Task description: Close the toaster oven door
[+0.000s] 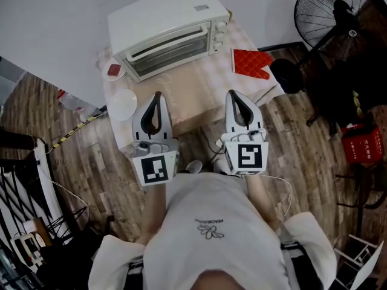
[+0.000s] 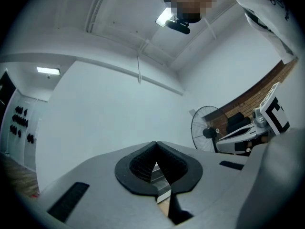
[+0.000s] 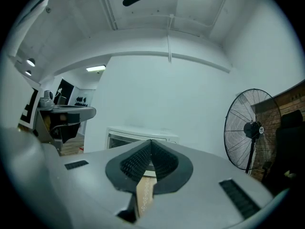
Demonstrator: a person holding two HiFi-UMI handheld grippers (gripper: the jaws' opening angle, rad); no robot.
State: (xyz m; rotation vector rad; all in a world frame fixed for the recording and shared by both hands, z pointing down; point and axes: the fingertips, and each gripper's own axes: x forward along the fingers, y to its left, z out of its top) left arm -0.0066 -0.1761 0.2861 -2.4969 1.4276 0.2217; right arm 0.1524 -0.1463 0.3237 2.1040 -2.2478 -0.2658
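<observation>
Standing at the far end of the light wooden table (image 1: 199, 95), the white box-shaped metal toaster oven (image 1: 169, 32) has its glass door shut. Near the table's front edge, the grey left gripper (image 1: 157, 95) and the grey right gripper (image 1: 232, 94) each have the jaws pressed together, holding nothing.

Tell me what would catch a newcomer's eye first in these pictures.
The white toaster oven sits at the far end of the table, its door looking shut. Nearer, the left gripper and right gripper hover side by side by the table's near edge, both shut and empty. A red mitt lies right of the oven, and a black fan stands beyond it.
</observation>
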